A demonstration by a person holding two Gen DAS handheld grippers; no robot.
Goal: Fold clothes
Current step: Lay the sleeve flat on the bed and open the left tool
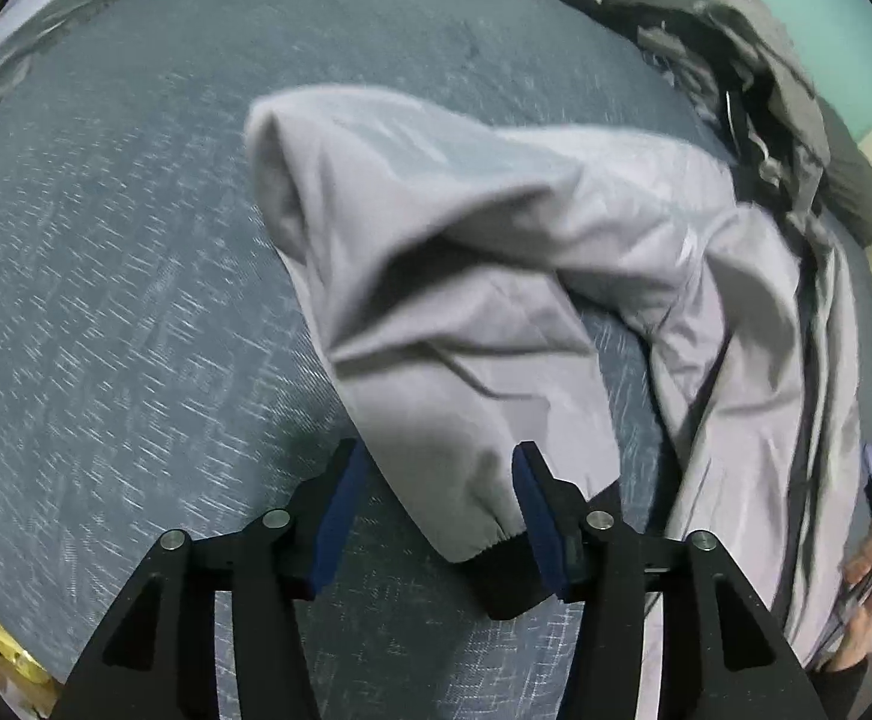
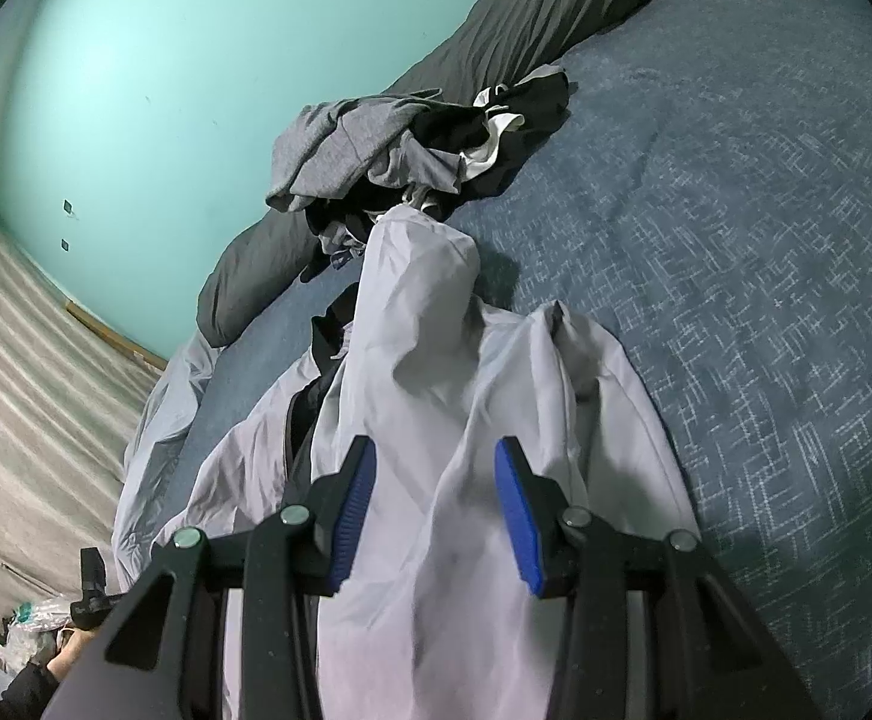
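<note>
My left gripper (image 1: pixel 439 516) sits at the bottom centre of its view, jaws spread wide, with the black-cuffed end of a sleeve (image 1: pixel 466 348) of the pale grey jacket (image 1: pixel 736 330) lying between the blue pads, not pinched. The sleeve's long axis runs from that cuff (image 1: pixel 508 570) up to a bend in the upper left, then turns right toward the jacket body. My right gripper (image 2: pixel 432 510) is also at bottom centre, jaws wide, with jacket cloth between and under them, unclamped. There the jacket runs lengthwise from the bottom of the frame up to the centre. It lies on a blue patterned bedspread (image 2: pixel 736 240). Above it sits a heap of grey and black clothes (image 2: pixel 411 144), beside a dark pillow (image 2: pixel 544 6) and a teal wall (image 2: pixel 165 60).
</note>
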